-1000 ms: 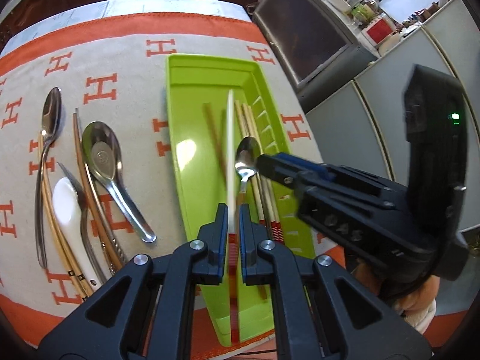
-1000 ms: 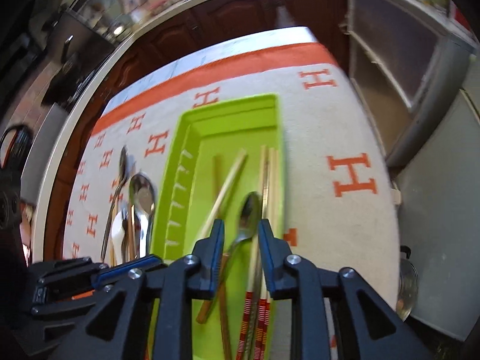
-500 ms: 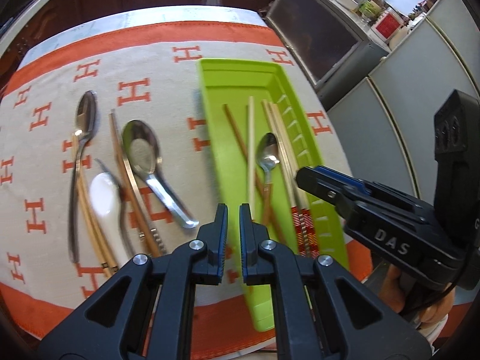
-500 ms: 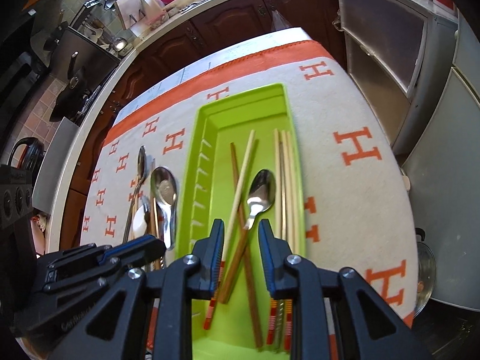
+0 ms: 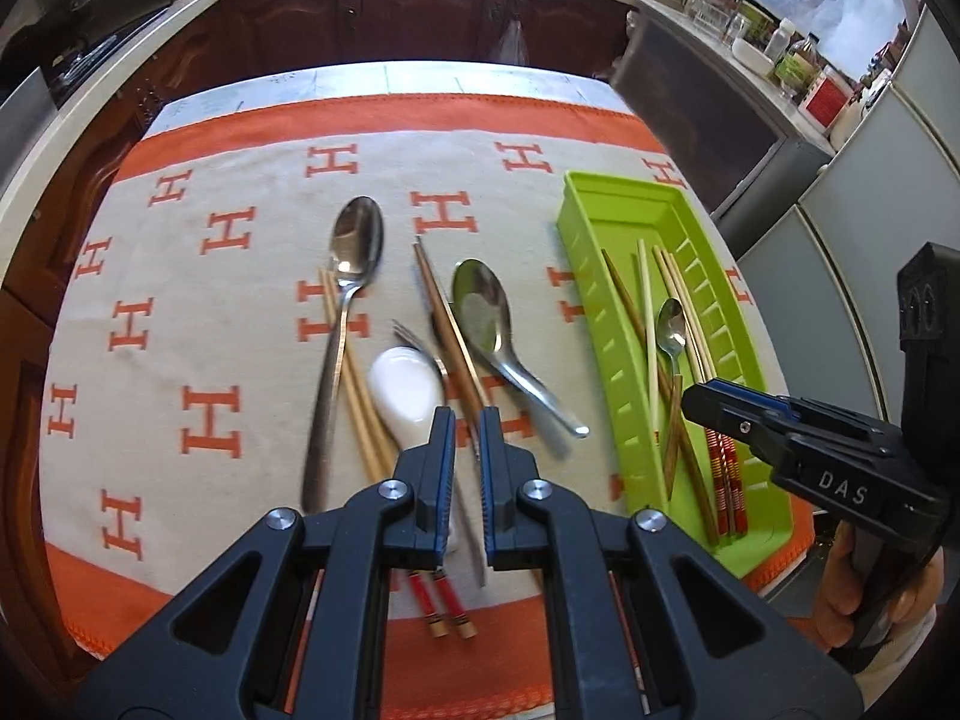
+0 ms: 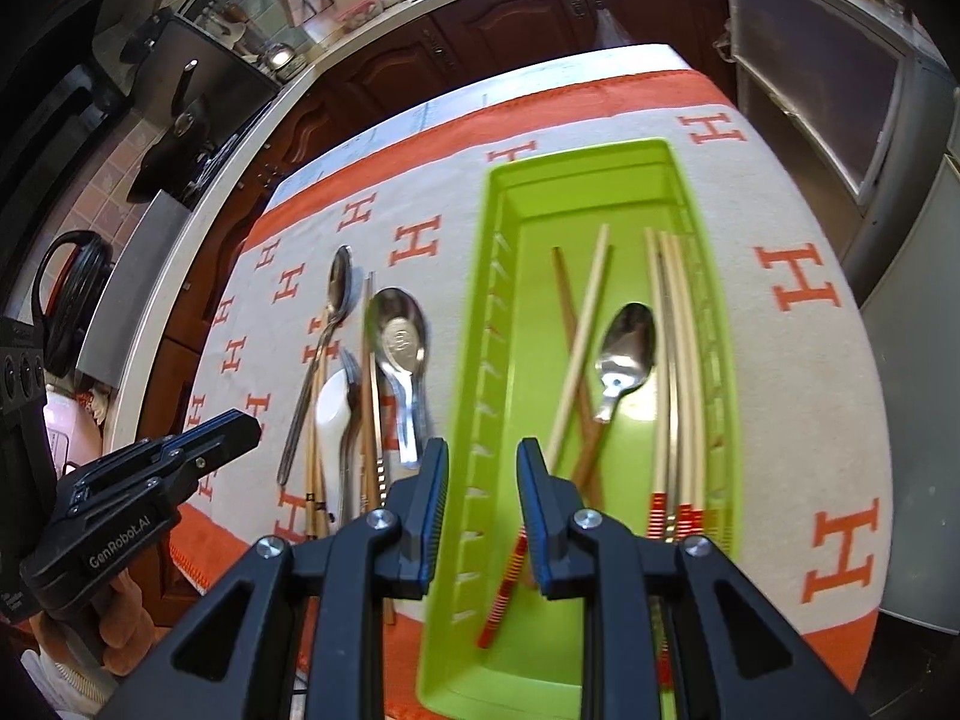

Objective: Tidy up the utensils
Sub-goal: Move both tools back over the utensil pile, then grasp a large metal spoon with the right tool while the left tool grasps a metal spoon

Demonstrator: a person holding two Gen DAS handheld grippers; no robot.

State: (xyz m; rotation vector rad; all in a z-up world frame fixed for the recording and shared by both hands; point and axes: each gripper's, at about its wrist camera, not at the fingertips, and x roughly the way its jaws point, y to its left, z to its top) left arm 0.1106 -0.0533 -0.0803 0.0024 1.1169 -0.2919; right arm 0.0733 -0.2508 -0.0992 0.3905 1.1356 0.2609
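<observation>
A green tray on the right of the cloth holds several chopsticks and a small metal spoon. Left of it lie loose utensils: a long metal spoon, a white ceramic spoon, a metal soup spoon, a fork and chopsticks. My left gripper hovers over the white spoon and brown chopsticks, shut and empty. My right gripper hangs over the tray's near left wall, open with nothing between its fingers.
A beige cloth with orange H marks covers the table. Dark wooden cabinets and a counter run behind it. Grey cabinets stand close to the table's right side. A hand holds the right gripper.
My left gripper has swung left, from above the tray to above the loose utensils. My right gripper has drawn back from the small spoon, which stays lying in the tray.
</observation>
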